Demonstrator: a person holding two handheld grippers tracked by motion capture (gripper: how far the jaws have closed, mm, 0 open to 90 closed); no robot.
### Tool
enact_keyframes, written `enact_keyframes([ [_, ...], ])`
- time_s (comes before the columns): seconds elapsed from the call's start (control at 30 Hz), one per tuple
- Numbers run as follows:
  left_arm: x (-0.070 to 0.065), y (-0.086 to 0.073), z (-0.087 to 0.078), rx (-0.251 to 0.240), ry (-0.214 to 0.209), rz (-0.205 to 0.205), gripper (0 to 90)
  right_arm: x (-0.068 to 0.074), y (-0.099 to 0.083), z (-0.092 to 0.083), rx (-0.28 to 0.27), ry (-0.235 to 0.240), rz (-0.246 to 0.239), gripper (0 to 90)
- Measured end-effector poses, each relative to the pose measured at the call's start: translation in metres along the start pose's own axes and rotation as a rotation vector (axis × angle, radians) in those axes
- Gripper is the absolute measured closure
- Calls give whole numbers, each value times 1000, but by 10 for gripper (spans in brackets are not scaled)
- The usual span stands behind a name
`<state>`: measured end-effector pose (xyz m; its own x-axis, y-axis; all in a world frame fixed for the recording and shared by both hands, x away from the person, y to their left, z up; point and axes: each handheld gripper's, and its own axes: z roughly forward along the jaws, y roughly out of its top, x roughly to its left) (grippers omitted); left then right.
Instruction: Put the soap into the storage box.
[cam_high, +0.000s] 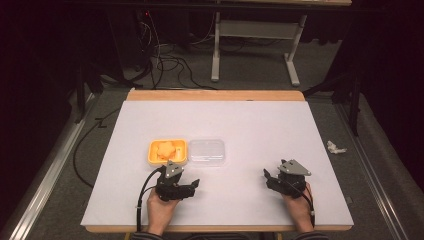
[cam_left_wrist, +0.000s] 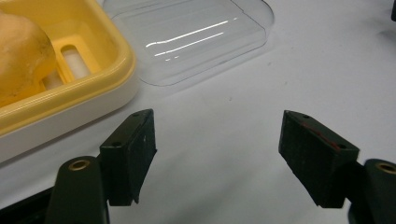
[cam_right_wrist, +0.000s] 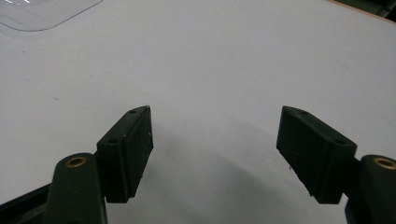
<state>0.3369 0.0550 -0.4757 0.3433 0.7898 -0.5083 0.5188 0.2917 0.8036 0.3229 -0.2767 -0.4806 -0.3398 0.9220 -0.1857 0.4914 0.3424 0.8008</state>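
The yellow tray (cam_high: 168, 152) holding a pale lump, perhaps soap, sits mid-counter (cam_high: 250, 120), touching its clear lid (cam_high: 207, 151). Left gripper (cam_left_wrist: 217, 140) and right gripper (cam_right_wrist: 215, 140) hover wide, empty. Likely pre-grasp; next, reach the lid.

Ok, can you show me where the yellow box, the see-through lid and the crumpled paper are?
yellow box (cam_high: 152, 148): high view, on its left rim.
see-through lid (cam_left_wrist: 196, 37): left gripper view, on its flat top.
crumpled paper (cam_high: 335, 147): high view, on its middle, on the floor.

a crumpled white scrap (cam_high: 336, 147) lies on the grey floor (cam_high: 380, 150).
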Motion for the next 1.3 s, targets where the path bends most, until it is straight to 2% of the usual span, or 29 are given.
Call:
enact_keyframes([
  [0.2, 3, -3, 1, 5, 8, 5, 279, 0, 0, 0, 0, 0, 2, 275],
  [0.5, 7, -8, 2, -1, 12, -20, 279, 0, 0, 0, 3, 0, 1, 275],
  [0.57, 8, -9, 2, 2, 16, -8, 279, 1, 0, 0, 2, -1, 1, 275],
  [0.67, 8, -10, 3, -9, 18, -16, 279, 1, 0, 0, 3, -2, 0, 275],
  [0.73, 9, -11, 3, -8, 22, -7, 280, 1, 0, 0, 3, -2, 0, 275],
  [1.2, 11, -11, 0, -64, 22, -15, 266, 1, 0, 0, 5, -2, -1, 275],
  [1.3, 10, -12, 0, -72, 26, -3, 242, 1, 0, -1, 2, -4, 4, 276],
])
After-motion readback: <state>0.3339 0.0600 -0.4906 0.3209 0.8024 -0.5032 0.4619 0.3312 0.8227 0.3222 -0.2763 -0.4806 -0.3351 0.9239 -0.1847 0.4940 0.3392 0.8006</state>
